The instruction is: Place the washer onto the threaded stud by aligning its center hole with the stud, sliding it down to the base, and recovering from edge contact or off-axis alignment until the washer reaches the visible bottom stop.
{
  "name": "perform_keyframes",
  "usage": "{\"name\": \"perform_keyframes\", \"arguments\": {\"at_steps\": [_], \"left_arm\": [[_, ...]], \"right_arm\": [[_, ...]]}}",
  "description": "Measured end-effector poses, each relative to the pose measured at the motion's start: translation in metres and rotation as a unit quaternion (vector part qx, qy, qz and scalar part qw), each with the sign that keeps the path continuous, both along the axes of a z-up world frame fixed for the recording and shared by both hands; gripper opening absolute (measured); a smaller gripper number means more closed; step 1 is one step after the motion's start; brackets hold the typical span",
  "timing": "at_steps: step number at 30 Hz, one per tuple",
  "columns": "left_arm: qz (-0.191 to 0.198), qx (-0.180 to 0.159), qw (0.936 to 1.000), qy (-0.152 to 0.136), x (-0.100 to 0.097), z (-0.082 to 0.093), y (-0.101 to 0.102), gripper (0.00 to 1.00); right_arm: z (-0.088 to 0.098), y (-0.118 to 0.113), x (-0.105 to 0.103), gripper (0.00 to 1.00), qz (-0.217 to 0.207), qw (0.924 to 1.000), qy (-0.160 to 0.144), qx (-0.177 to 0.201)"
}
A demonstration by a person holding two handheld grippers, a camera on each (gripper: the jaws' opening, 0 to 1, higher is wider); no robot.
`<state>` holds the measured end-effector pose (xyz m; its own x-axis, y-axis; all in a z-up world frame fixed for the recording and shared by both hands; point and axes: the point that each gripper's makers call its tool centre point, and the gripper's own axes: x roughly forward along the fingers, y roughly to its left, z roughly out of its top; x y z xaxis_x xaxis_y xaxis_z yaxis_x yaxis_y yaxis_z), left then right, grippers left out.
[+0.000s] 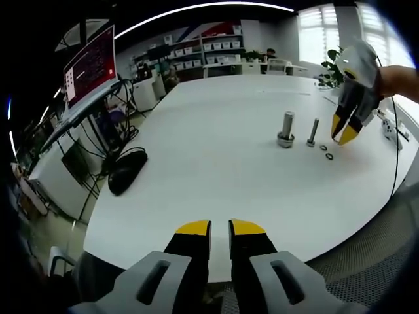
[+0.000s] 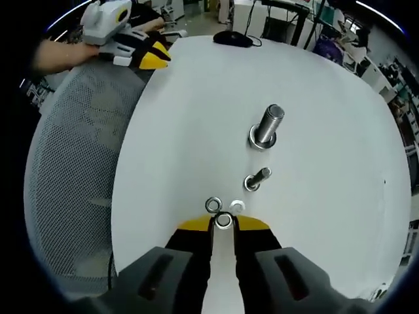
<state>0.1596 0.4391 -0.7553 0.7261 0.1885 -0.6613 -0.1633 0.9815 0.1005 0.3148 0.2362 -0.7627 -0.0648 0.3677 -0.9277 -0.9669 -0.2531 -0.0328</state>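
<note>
Pickup step, looks like. Right gripper (image 2: pixel 223 223) is pinching a washer (image 2: pixel 223 220) at the tabletop, two more beside it. Next it needs lifting and centring over the small stud (image 2: pixel 257 179) beyond. Left gripper (image 1: pixel 220 227) idles, nearly closed, empty.
</note>
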Motion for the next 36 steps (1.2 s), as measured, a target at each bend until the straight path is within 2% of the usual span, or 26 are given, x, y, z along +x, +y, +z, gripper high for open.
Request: {"name": "perform_keyframes", "arguments": {"at_steps": [7,10,14,17,20,27,36], "left_arm": [[0.000,0.000,1.0000,0.001,0.000,0.000,0.000,0.08],[0.000,0.000,1.0000,0.001,0.000,0.000,0.000,0.08],[-0.001,0.001,1.0000,0.002,0.000,-0.001,0.000,0.08],[-0.001,0.000,1.0000,0.001,0.000,0.000,0.000,0.08],[-0.003,0.000,1.0000,0.002,0.000,-0.001,-0.001,0.08],[-0.003,-0.001,1.0000,0.003,0.000,-0.001,-0.001,0.08],[-0.004,-0.002,1.0000,0.001,0.000,-0.001,-0.001,0.08]], "right_arm": [[0.006,0.007,0.003,0.14,0.005,0.9999,-0.008,0.009],[0.014,0.017,0.001,0.14,-0.010,0.9992,0.007,0.037],[0.020,0.022,0.006,0.14,-0.019,0.9986,0.000,0.049],[0.029,0.033,0.004,0.14,-0.044,0.9964,0.014,0.072],[0.034,0.038,0.008,0.14,-0.042,0.9963,-0.007,0.075],[0.038,0.045,0.019,0.14,-0.062,0.9943,-0.028,0.082],[0.038,0.051,0.029,0.14,-0.093,0.9914,-0.027,0.088]]}}
